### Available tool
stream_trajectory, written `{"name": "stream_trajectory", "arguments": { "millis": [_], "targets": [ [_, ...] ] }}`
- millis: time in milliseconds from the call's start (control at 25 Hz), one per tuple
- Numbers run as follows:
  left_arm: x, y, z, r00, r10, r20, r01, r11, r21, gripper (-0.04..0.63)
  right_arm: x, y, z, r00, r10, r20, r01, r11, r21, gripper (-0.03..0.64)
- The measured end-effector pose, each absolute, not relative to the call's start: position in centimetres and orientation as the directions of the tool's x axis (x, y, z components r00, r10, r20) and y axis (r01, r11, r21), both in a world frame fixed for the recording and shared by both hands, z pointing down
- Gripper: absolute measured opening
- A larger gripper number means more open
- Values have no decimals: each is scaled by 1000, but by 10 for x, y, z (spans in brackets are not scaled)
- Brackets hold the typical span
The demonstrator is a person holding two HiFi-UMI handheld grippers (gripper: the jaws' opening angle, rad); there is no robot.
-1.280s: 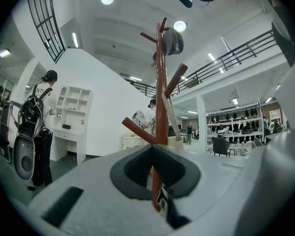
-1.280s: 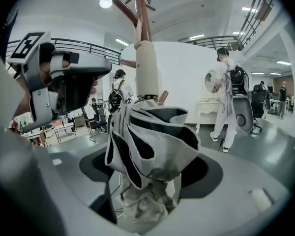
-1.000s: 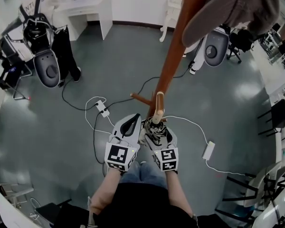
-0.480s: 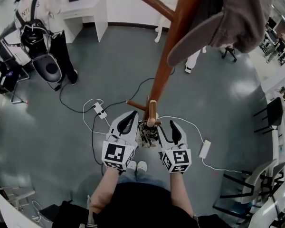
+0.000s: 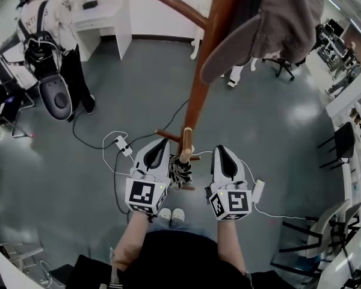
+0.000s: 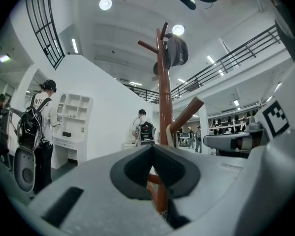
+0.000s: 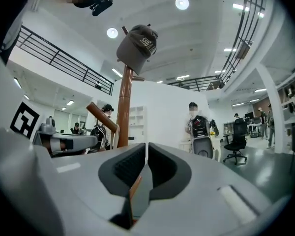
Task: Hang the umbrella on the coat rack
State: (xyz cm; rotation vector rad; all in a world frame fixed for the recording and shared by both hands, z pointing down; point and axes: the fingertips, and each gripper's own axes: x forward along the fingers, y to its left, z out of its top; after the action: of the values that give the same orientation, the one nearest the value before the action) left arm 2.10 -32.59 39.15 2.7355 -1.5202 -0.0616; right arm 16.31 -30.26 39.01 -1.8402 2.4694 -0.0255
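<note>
The brown wooden coat rack (image 5: 198, 95) rises in front of me, its pole also in the left gripper view (image 6: 162, 107) and the right gripper view (image 7: 124, 112). A low peg (image 5: 186, 142) with a pale tip points toward me. The black folded umbrella (image 5: 180, 170) hangs just under that peg, right beside my left gripper (image 5: 164, 143), whose jaws look shut with nothing seen between them (image 6: 152, 149). My right gripper (image 5: 219, 150) is clear of the umbrella to the right. Its jaws have closed on nothing (image 7: 146, 146).
A grey cap (image 5: 271, 23) hangs on an upper peg of the rack. On the floor lie a white power strip (image 5: 121, 142), cables and a white adapter (image 5: 258, 190). A person with a backpack (image 5: 45, 29) stands at the far left by a white desk (image 5: 102, 11).
The right gripper let go of the umbrella, moved off to the right and closed. The umbrella now hangs under the peg. Both grippers rose, the right one more.
</note>
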Motion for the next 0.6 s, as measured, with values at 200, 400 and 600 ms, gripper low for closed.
{"name": "stream_trajectory", "arguments": {
  "millis": [200,400,600],
  "targets": [
    [19,-321,377,531,-845,-52,-846,-533,19,6,161,-301,372,-271,-959,-86,-959,276,-56,8],
    [19,-318,369,533,-844,-64,-845,-534,10,6,161,-298,365,-274,-955,-110,-957,282,-66,8],
    [20,-314,363,534,-842,-72,-845,-535,2,6,161,-295,364,-277,-954,-111,-956,286,-70,8]
  ]
}}
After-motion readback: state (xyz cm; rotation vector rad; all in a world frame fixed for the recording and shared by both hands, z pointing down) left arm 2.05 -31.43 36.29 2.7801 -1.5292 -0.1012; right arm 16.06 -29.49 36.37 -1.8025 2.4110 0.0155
